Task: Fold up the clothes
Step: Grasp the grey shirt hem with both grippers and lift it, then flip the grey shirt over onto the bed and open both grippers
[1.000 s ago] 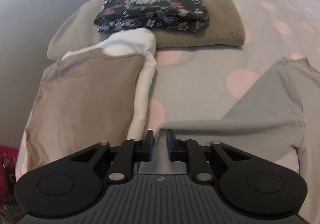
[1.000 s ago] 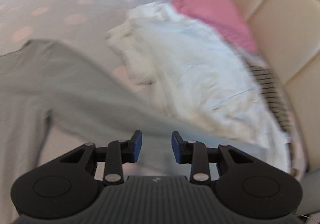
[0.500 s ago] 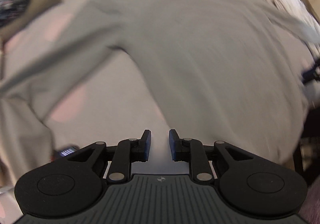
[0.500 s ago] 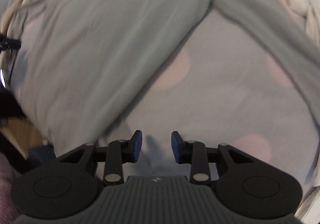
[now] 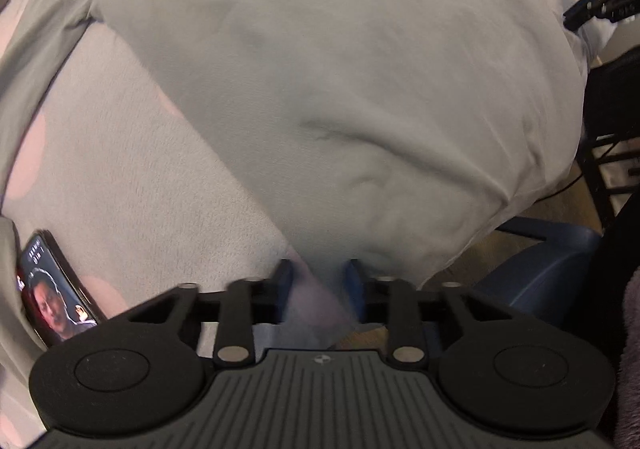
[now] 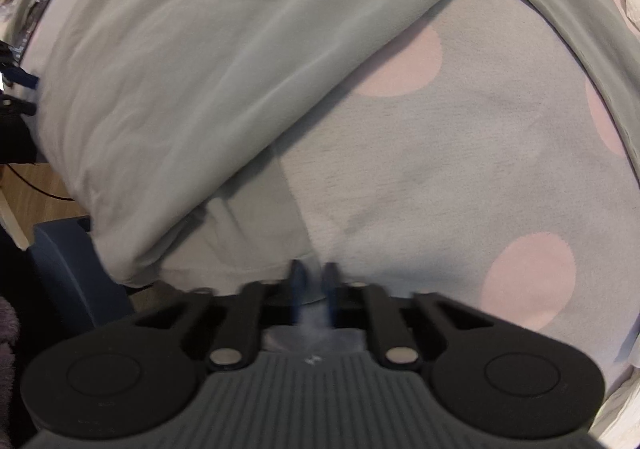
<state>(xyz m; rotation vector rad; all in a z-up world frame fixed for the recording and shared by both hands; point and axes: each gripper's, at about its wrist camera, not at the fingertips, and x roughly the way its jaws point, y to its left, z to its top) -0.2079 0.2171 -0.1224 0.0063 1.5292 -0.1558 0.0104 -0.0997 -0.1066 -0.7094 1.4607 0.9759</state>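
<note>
Grey long-sleeve top (image 5: 320, 69) spread face-down-ish on polka-dot bedspread (image 6: 460, 177), body filling centre of both wrist views, hem overhanging bed edge at 5 o'clock in left view, 7 o'clock in right. Left gripper (image 5: 320, 285) aimed straight down at hem corner, 6 o'clock; jaws just been closing, a fold of grey cloth between blue pads, though blur leaves actual pinch unclear, so can't tell if clamped yet. Right gripper (image 6: 314, 281) at 6 o'clock of its own view, on opp. hem corner where cloth meets bedspread; jaws also just been closing, now nearly together w/ only a thin bit of fabric edge between, prob. nipped on it. Both tools at bottom corners, presumably to lift hem evenly & carry it toward collar for a clean half-fold. One sleeve (image 6: 560, 21) running off toward 2 o'clock in right view, other toward 10 o'clock in left, not yet tucked. Phone (image 5: 52, 289) lying screen-up at 8 o'clock, clear of garment. Blue bin (image 5: 552, 261) below bed edge, 4 o'clock.
</note>
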